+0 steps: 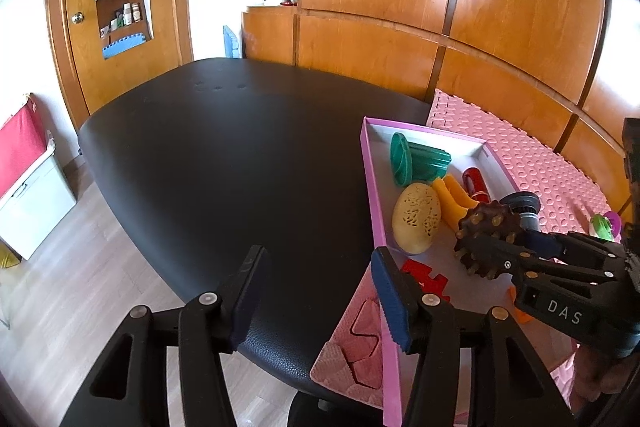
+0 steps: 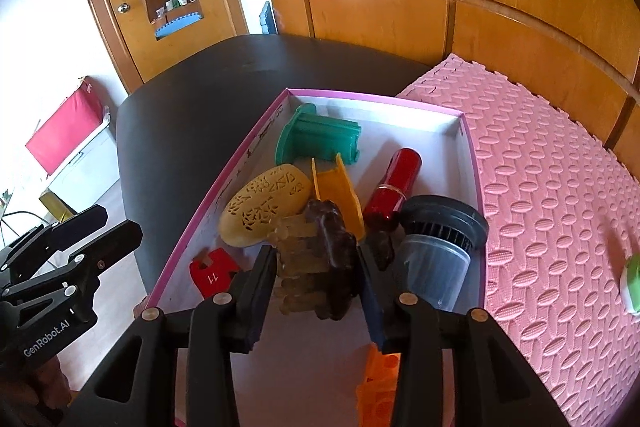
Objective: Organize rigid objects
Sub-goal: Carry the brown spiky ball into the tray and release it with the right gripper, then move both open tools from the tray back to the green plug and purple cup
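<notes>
My right gripper (image 2: 318, 263) is shut on a dark brown studded wheel (image 2: 328, 259) and holds it over the pink-rimmed box (image 2: 376, 98); the wheel shows in the left wrist view too (image 1: 486, 239). The box holds a green ribbed piece (image 2: 318, 139), a yellow perforated oval (image 2: 264, 205), a yellow-orange curved piece (image 2: 334, 189), a red cylinder (image 2: 396, 177), a grey filter cup (image 2: 438, 247), a red flat piece marked 11 (image 2: 210, 273) and an orange piece (image 2: 378, 387). My left gripper (image 1: 316, 297) is open and empty at the box's left side, over the black table (image 1: 224, 155).
A pink foam mat (image 2: 560, 187) lies right of the box, with a small green and white object (image 2: 632, 277) on it. Wooden cabinet panels (image 1: 400, 7) stand behind the table. A white bin with a red lid (image 1: 24, 179) sits on the floor at left.
</notes>
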`<state>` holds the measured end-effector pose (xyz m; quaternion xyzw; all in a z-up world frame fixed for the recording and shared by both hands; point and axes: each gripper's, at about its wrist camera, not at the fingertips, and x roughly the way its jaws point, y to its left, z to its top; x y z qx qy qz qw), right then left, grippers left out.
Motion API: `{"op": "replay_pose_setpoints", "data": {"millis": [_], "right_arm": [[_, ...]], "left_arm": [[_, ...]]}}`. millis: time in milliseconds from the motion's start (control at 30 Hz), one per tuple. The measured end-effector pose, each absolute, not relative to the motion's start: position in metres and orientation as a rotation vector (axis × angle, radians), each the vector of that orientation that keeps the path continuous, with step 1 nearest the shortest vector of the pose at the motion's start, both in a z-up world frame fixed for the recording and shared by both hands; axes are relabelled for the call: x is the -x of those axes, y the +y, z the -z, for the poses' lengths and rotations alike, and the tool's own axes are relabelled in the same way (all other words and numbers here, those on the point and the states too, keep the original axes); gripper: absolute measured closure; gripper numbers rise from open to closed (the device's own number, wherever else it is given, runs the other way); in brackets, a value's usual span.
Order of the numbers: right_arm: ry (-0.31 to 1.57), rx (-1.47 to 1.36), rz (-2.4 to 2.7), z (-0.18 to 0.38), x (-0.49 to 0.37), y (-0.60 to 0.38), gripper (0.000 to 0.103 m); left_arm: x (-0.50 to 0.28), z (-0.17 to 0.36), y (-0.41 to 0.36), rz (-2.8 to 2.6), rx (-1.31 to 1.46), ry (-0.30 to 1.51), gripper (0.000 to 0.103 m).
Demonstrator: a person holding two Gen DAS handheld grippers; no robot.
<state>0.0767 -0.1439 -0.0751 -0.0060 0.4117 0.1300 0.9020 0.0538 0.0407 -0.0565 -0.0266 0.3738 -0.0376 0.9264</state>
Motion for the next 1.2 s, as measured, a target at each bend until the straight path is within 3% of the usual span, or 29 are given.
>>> {"op": "replay_pose_setpoints", "data": {"millis": [400,533,1200], "right_arm": [[0.828,0.002,-0.278,0.065,-0.065,-0.142,0.057],[0.813,-0.006,-0.284,0.061,-0.06,-0.142,0.047],[0.713,-0.086,-0.271,0.033,-0.036,-0.163,0.044]], "left_arm": [[-0.052,0.051,0.037,0.083,0.046,0.755,0.048],[-0.05,0.051,0.035,0.083,0.043,0.752,0.048],[-0.044,0.046,0.03,0.088,0.028,0.73,0.044]]}}
